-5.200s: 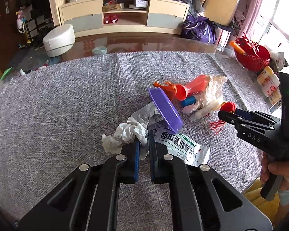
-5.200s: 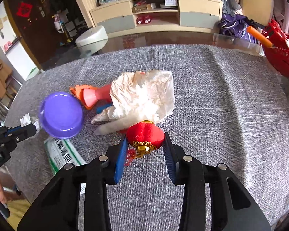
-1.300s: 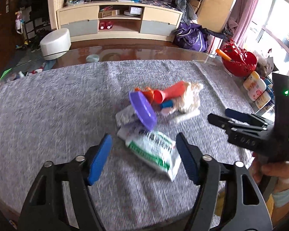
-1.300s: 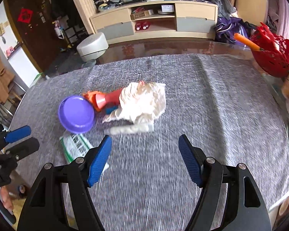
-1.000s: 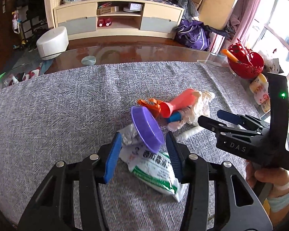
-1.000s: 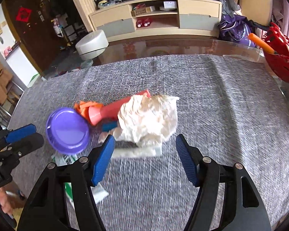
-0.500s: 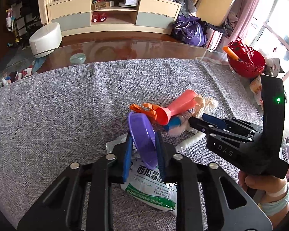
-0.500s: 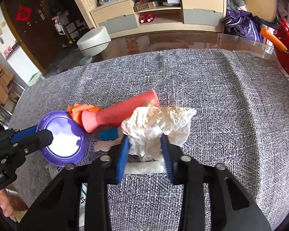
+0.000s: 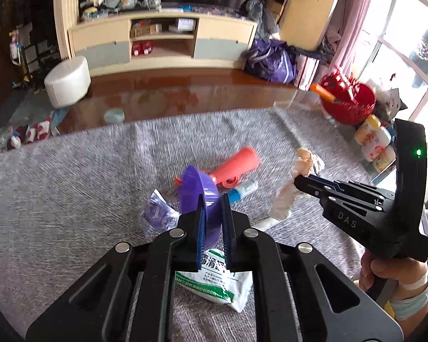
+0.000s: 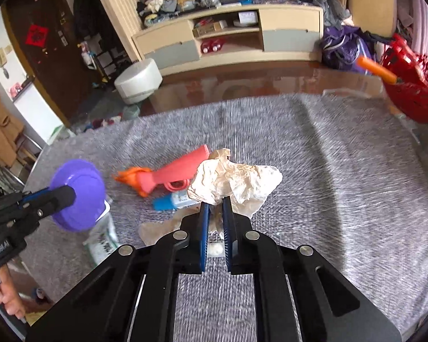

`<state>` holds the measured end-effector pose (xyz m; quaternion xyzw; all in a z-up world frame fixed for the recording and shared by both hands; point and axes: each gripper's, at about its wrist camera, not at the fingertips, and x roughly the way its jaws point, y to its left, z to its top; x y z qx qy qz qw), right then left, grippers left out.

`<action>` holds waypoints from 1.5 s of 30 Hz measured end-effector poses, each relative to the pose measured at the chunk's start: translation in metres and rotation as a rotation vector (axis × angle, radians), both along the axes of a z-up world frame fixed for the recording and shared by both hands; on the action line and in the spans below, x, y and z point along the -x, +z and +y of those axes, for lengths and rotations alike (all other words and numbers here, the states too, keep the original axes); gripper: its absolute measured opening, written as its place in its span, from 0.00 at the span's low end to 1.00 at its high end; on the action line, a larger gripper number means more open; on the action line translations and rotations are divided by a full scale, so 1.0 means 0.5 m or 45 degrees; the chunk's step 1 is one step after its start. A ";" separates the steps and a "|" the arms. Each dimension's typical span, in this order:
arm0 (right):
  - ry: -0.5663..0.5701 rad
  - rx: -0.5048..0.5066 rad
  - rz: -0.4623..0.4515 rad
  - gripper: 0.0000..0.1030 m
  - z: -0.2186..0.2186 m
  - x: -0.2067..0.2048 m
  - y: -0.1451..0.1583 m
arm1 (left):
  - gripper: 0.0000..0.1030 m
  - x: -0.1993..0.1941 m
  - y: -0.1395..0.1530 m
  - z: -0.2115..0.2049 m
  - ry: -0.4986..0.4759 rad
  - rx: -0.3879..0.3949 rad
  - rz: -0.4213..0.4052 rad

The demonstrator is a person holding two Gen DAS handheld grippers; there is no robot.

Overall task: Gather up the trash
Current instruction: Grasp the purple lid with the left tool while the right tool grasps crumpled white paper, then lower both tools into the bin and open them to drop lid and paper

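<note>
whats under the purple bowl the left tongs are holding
A white and green packet lies on the grey cloth below the purple bowl. The tongs cover part of the packet.

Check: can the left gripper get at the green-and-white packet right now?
Probably not yet. The left gripper is shut on the purple bowl, so it has no free jaws. The packet itself lies uncovered on the cloth right below it; once the bowl is dropped, the way looks free.

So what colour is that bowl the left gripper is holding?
Purple bowl, best seen in the right wrist view.
</note>
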<state>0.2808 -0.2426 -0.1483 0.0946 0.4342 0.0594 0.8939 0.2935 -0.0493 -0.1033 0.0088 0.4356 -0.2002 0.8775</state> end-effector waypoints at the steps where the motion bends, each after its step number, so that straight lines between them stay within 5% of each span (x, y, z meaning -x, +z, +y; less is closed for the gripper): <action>1: 0.003 0.001 -0.016 0.11 0.000 0.012 0.015 | 0.07 0.008 0.013 0.003 0.003 0.003 -0.016; 10: 0.056 0.023 -0.102 0.11 0.016 0.128 0.093 | 0.07 0.146 0.109 0.025 0.007 -0.001 -0.144; 18: 0.140 0.081 -0.079 0.11 0.053 0.263 0.089 | 0.07 0.290 0.102 0.045 0.006 0.001 -0.147; 29: 0.173 0.072 0.078 0.11 0.070 0.395 -0.028 | 0.07 0.445 -0.027 0.062 -0.039 -0.001 0.028; 45: 0.205 0.081 0.339 0.11 0.110 0.444 -0.199 | 0.07 0.501 -0.254 0.025 -0.106 -0.013 0.365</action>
